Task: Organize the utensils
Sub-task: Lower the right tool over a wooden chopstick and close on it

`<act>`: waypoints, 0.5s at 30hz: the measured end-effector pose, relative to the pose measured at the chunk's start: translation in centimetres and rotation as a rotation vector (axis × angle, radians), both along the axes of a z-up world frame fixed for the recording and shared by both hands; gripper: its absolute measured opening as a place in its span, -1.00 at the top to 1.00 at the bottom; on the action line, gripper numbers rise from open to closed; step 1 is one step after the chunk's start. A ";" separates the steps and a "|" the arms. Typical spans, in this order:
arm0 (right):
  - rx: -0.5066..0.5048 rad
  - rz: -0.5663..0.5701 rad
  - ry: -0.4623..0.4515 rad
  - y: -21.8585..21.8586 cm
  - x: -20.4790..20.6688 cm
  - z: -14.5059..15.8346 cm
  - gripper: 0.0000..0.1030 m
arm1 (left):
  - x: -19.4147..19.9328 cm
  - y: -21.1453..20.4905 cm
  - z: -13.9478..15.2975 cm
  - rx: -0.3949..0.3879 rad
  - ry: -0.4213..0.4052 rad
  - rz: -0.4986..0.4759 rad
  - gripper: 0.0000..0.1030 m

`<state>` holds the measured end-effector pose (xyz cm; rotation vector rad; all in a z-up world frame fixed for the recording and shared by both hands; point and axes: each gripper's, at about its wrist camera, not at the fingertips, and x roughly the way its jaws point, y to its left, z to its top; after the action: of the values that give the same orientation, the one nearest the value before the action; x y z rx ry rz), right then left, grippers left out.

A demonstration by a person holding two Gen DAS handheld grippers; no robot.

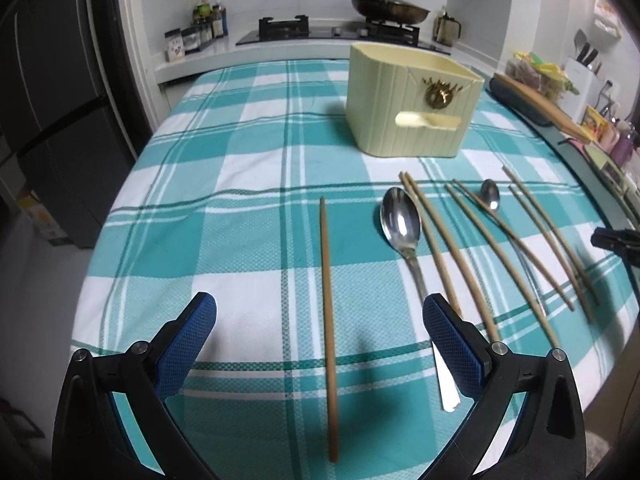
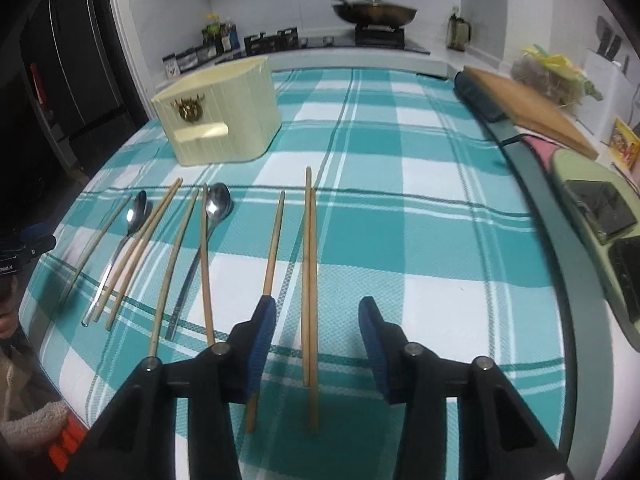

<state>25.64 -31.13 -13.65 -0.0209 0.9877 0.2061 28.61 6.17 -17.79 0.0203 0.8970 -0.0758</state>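
Note:
Several wooden chopsticks and two steel spoons lie on a teal checked tablecloth (image 1: 248,240). A cream utensil holder (image 1: 412,102) stands behind them; it also shows in the right wrist view (image 2: 220,112). My left gripper (image 1: 320,320) is open, with a single chopstick (image 1: 329,272) lying between its fingers and a large spoon (image 1: 402,226) by its right finger. My right gripper (image 2: 318,322) is open above a pair of chopsticks (image 2: 310,280); another chopstick (image 2: 272,256) runs under its left finger. A small spoon (image 1: 491,196) lies among the chopsticks farther right.
A wooden cutting board (image 2: 528,104) lies at the table's right edge. A green tray (image 2: 600,216) sits at the right. A stove with a lidded wok (image 2: 374,10) and condiment bottles (image 1: 208,20) are on the counter behind. A dark fridge (image 1: 52,100) stands at the left.

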 end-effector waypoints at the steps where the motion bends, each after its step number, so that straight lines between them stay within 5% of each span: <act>1: 0.010 0.001 0.020 0.0 0.8 -0.5 0.33 | 0.1 0.0 -0.3 0.002 0.004 -0.001 -0.99; 15: -0.077 0.069 0.160 1.1 5.4 -3.5 0.41 | 1.9 0.7 -2.6 0.035 0.053 -0.004 -0.99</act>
<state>31.08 -30.05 -17.18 -0.1103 1.1551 0.2361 30.49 6.88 -20.39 0.0531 0.9508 -0.0644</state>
